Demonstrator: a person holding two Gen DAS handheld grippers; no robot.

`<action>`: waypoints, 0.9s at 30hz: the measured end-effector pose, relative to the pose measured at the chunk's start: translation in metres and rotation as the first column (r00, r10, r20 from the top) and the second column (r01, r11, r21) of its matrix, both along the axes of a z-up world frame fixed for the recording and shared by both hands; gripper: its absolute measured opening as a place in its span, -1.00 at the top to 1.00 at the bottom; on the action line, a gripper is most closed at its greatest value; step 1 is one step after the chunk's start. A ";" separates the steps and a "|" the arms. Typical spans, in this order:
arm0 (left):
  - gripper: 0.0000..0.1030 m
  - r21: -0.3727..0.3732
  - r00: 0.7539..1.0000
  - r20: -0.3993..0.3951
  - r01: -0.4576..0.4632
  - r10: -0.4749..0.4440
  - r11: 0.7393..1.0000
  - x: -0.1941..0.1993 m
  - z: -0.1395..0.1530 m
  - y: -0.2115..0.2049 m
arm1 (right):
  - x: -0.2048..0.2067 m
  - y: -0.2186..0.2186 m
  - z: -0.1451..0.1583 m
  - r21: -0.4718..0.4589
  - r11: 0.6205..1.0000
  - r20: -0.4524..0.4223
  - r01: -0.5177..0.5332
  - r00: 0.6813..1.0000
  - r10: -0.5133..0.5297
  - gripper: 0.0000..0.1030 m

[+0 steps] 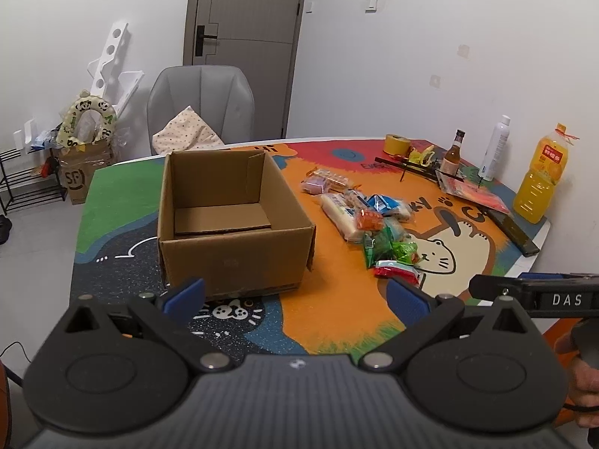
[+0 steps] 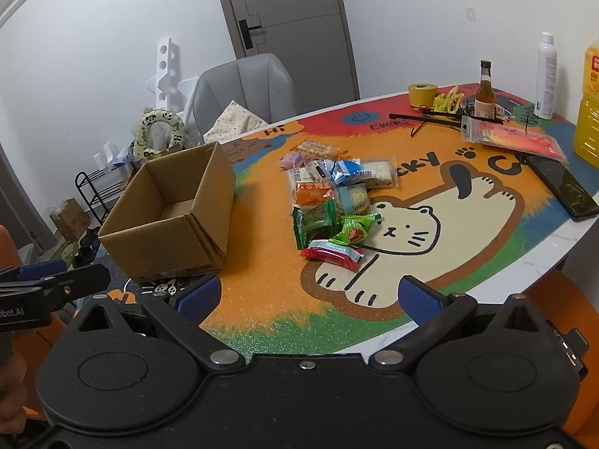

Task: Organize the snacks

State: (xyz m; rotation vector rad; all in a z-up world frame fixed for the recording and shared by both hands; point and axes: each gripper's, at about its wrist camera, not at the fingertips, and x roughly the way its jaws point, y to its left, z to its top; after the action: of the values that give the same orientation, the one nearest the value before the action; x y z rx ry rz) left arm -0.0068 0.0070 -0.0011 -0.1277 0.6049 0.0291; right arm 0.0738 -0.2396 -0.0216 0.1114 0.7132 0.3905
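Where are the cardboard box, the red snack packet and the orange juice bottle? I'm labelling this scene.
cardboard box (image 1: 232,258): left wrist view, on its near outer wall.
red snack packet (image 2: 331,253): right wrist view, middle of the wrapper.
orange juice bottle (image 1: 539,183): left wrist view, on its body below the label.

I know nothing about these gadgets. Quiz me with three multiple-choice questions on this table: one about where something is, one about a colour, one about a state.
1. Where is the pile of snacks relative to the cardboard box, seen from the right-hand camera?
A. inside it
B. to its right on the mat
C. on the chair

2. What colour is the snack pack nearest the camera?
A. red
B. black
C. purple

3. How does the box stand?
A. taped shut
B. tipped on its side
C. open and empty

Answers:
1 B: the snacks lie on the orange mat, apart from the box.
2 A: its wrapper is mostly red.
3 C: the left-hand camera shows only bare cardboard inside.
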 end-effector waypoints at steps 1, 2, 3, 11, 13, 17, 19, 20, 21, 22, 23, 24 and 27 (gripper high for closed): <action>-0.99 0.002 1.000 -0.003 0.000 0.000 1.000 0.001 -0.001 0.000 | 0.001 0.000 0.000 0.000 1.000 -0.002 0.002 1.000 -0.002 -1.00; -0.99 0.003 1.000 -0.006 0.000 0.000 1.000 0.002 -0.001 -0.001 | 0.001 0.000 0.000 0.003 1.000 -0.005 0.005 1.000 -0.005 -1.00; -0.99 0.003 1.000 -0.007 0.001 0.000 1.000 0.002 -0.002 0.000 | 0.002 -0.001 0.000 0.005 1.000 -0.007 0.007 1.000 -0.007 -1.00; -0.99 0.002 1.000 -0.004 -0.004 0.004 1.000 0.002 -0.002 0.000 | 0.003 -0.002 0.000 0.008 1.000 -0.007 0.006 1.000 -0.006 -1.00; -0.99 0.002 1.000 0.000 0.002 -0.002 1.000 0.001 -0.001 0.000 | 0.003 -0.002 -0.001 0.003 1.000 -0.007 0.012 1.000 -0.012 -1.00; -0.99 -0.004 1.000 0.003 0.002 -0.002 1.000 0.001 0.000 0.000 | 0.000 0.000 0.000 -0.005 1.000 -0.002 0.004 1.000 -0.004 -1.00; -0.99 -0.004 1.000 0.003 0.001 -0.001 1.000 0.001 -0.001 0.000 | 0.000 0.001 0.000 -0.004 1.000 0.002 -0.002 1.000 0.002 -1.00; -0.99 -0.004 1.000 0.003 0.001 -0.001 1.000 0.001 -0.001 0.000 | -0.001 0.001 0.000 -0.006 1.000 0.004 -0.004 1.000 0.004 -1.00; -0.99 -0.003 1.000 0.003 0.003 -0.003 1.000 0.001 0.000 0.000 | 0.000 0.000 0.000 -0.007 1.000 0.004 -0.003 1.000 0.003 -1.00; -0.99 -0.003 1.000 0.004 0.002 -0.002 1.000 0.001 0.000 0.000 | 0.001 0.000 -0.001 -0.009 1.000 0.001 0.001 1.000 -0.001 -1.00; -0.99 -0.004 1.000 0.003 0.001 -0.001 1.000 0.001 0.000 0.000 | 0.002 -0.001 -0.002 -0.008 1.000 -0.002 0.004 1.000 -0.004 -1.00; -0.99 -0.004 1.000 0.003 -0.001 0.001 1.000 0.002 -0.001 0.000 | 0.002 -0.001 -0.002 -0.007 1.000 -0.006 0.005 1.000 -0.005 -1.00; -0.99 -0.005 1.000 0.005 -0.002 0.002 1.000 0.002 -0.001 0.000 | 0.002 -0.001 -0.002 -0.006 1.000 -0.006 0.007 1.000 -0.007 -1.00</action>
State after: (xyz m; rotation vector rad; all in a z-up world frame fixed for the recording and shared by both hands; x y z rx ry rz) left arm -0.0050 0.0070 -0.0017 -0.1337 0.6003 0.0295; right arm 0.0758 -0.2411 -0.0238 0.1096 0.7195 0.3816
